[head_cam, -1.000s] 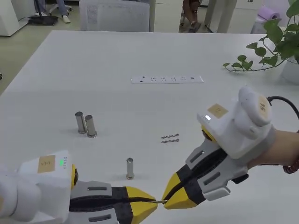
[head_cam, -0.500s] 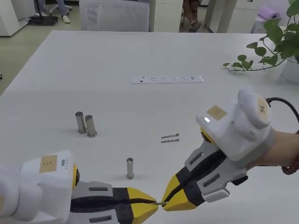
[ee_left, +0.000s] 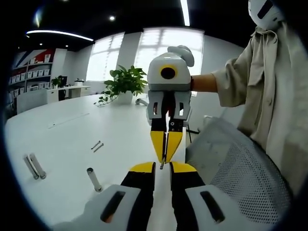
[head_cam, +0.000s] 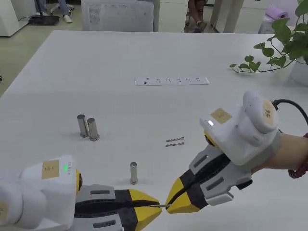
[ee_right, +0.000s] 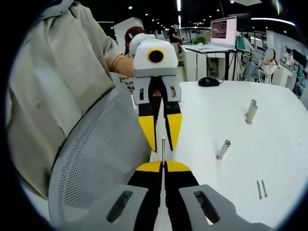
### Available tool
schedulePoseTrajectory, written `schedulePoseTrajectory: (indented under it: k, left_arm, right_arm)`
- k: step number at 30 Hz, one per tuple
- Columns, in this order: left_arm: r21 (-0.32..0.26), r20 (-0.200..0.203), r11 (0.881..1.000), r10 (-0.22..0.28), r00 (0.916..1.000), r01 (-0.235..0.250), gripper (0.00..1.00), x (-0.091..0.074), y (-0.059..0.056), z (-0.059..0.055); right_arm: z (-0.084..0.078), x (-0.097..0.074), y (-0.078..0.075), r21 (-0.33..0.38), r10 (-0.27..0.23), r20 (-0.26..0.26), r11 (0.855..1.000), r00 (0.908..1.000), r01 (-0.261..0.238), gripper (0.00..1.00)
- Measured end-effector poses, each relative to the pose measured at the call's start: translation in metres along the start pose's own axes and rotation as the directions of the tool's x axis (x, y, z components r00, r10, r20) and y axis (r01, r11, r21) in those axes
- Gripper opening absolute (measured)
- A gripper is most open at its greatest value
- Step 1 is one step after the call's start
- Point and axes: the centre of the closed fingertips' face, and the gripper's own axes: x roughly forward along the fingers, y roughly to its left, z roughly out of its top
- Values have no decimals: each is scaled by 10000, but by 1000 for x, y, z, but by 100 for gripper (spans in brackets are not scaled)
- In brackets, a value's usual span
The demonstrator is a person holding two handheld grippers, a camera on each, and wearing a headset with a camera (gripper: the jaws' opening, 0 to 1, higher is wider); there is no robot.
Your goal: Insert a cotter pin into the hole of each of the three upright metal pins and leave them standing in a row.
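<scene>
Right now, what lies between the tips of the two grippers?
A cotter pin: the shut right gripper holds it, its free end reaching between the open jaws of the left gripper, clearest in the right gripper view.

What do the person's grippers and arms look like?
Both the left gripper and right gripper have white rounded housings, grey-and-black jaws with yellow tips, and a tan sticker on top. A green light glows on the left one; a black cable leaves the right one. The person wears a beige long-sleeved coat and a dark red bead bracelet at the right wrist.
</scene>
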Motion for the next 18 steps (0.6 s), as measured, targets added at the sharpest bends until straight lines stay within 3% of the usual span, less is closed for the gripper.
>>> schedulePoseTrajectory:
  k: [11,18]
  left_arm:
    - [-16,287,9948,1019,9944,-1019,30,-6,20,1]
    - [-22,425,9808,1949,9799,-1950,39,-14,40,-2]
  right_arm:
    - [-8,-3,-19,38,-814,-333,9967,9961,815,1]
    - [-14,-2,-34,15,-1410,-595,9900,9882,1413,1]
